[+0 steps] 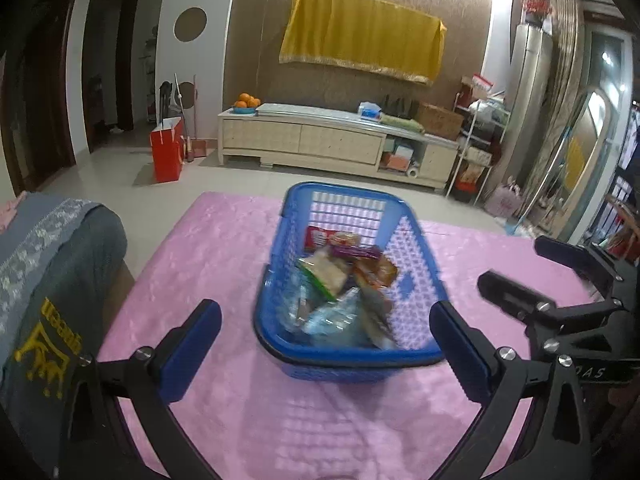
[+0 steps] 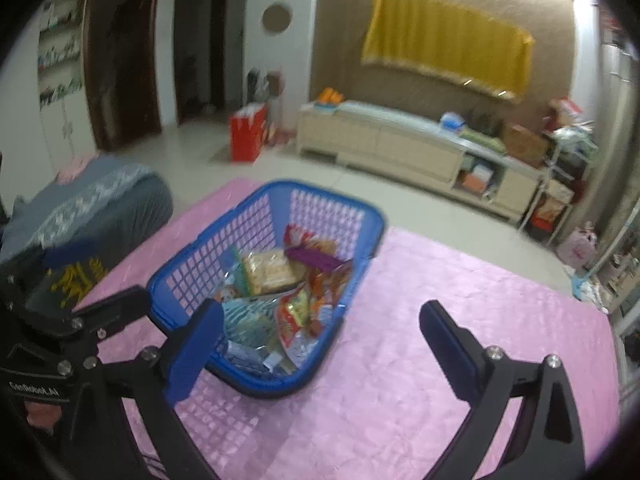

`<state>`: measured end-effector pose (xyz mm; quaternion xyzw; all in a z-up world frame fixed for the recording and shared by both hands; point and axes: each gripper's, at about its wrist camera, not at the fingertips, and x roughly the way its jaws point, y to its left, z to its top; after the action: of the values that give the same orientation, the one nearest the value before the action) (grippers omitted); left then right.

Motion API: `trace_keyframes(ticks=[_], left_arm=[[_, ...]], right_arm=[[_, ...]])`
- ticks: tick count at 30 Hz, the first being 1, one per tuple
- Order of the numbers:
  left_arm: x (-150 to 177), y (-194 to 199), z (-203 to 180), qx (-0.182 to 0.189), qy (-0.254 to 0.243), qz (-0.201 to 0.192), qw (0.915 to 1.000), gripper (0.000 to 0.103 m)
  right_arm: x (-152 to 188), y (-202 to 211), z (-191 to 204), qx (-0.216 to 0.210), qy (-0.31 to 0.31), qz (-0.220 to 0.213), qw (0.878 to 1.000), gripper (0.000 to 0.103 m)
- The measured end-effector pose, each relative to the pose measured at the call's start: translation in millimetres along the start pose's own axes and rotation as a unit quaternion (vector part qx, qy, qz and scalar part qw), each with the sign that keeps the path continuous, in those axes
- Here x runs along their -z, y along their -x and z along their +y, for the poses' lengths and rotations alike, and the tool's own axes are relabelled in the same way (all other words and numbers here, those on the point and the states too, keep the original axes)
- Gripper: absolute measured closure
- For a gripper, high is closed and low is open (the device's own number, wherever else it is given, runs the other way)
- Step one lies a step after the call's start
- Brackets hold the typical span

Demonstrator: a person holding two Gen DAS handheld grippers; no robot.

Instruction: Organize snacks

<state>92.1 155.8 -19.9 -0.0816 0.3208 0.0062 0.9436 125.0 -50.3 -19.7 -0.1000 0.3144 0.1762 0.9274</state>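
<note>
We see one blue basket (image 1: 348, 280) standing on the pink tablecloth (image 1: 200, 248), at the centre of the left wrist view and left of centre in the right wrist view (image 2: 264, 280). It holds a loose heap of snack packets (image 1: 344, 280); blur keeps us from an exact count, but we can pick out a pale cracker pack (image 2: 270, 270), a purple bar (image 2: 316, 260) and a red-and-white packet (image 2: 298, 236) near the far wall.

Our left gripper (image 1: 324, 344) is spread wide and holds nothing, its two blue pads flanking the basket's near end without touching it. Our right gripper (image 2: 320, 344) is likewise released and empty; its left pad overlaps the basket's near corner in the frame, its right pad hangs over bare cloth.

Only the right wrist view shows the shelf of small items (image 2: 60, 56) at upper left and both dark doors fully. Only the left wrist view shows the mirror (image 1: 588, 152) at the right edge and, sharply, the bowl of oranges (image 1: 246, 103). Both views show one yellow cloth (image 1: 360, 36) on the wall, one red bag (image 1: 167, 154) on the floor, and one grey cushion (image 1: 52, 264) at the left.
</note>
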Motion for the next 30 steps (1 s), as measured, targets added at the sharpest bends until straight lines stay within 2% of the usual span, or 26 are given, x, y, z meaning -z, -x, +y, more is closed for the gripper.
trace_keyframes(ticks=[8, 11, 17, 20, 30], left_arm=[[16, 48, -31, -0.009, -0.022, -0.048, 0.9986, 0.000], [23, 66, -39, -0.016, -0.030, -0.062, 0.9975, 0.000], [33, 92, -53, 0.004, -0.030, -0.081, 0.9962, 0.000], [36, 98, -61, 0.016, -0.035, -0.079, 0.9961, 0.000], [42, 110, -73, 0.016, -0.052, -0.094, 0.9940, 0.000]], right_arm=[[24, 68, -14, 0.053, -0.043, -0.064, 0.996, 0.000], [33, 87, -19, 0.055, -0.057, -0.077, 0.994, 0.000], [49, 117, -23, 0.063, -0.074, -0.088, 0.991, 0.000], [52, 129, -21, 0.069, -0.074, -0.098, 0.990, 0.000], [64, 148, -19, 0.076, -0.082, -0.100, 0.989, 0.000]])
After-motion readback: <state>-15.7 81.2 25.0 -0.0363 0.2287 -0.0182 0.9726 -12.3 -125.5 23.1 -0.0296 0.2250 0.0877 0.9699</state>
